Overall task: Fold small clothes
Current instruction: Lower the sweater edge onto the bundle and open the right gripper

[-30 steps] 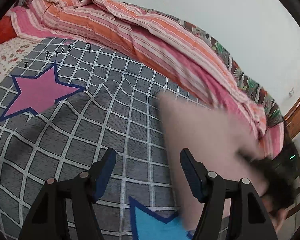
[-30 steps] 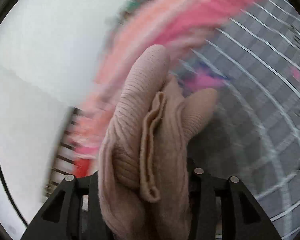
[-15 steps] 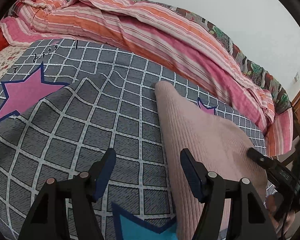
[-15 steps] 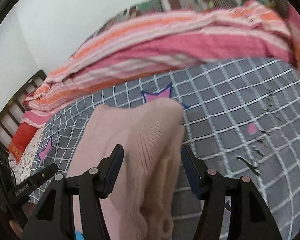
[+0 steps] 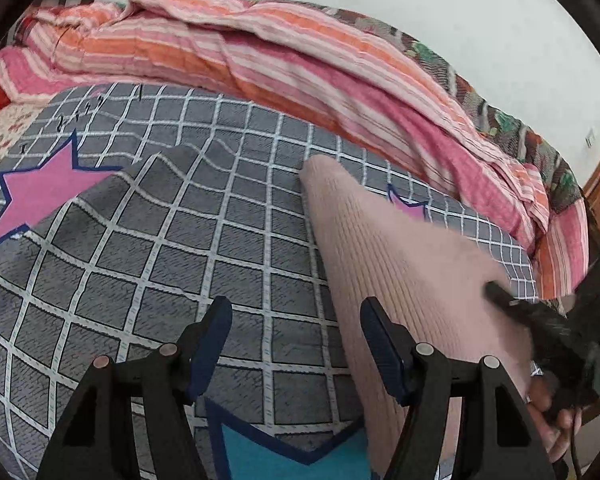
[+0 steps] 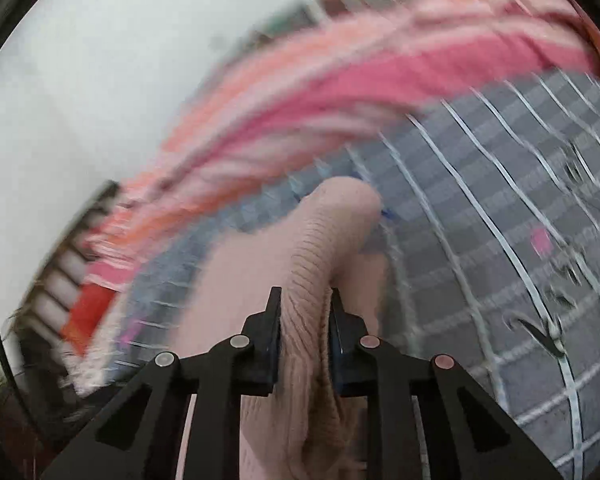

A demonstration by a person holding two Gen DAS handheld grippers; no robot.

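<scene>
Bed under grey checked star-print cover is serving as the work surface, striped pink-orange quilt bunched along the far side by the wall. Pink ribbed knit garment is lying on the cover, right of centre in the left view. Right gripper is pinching a bunched ridge of the knit between closed jaws. Left gripper is hanging spread wide and empty over bare cover, just beside the knit's edge.

Step, my read: positioning or first fold. Next move likely needs the left gripper on a free edge so both can carry it over square.

Left view is showing the garment's lay and extent; right view, motion-blurred, is showing only the actual pinch.
</scene>
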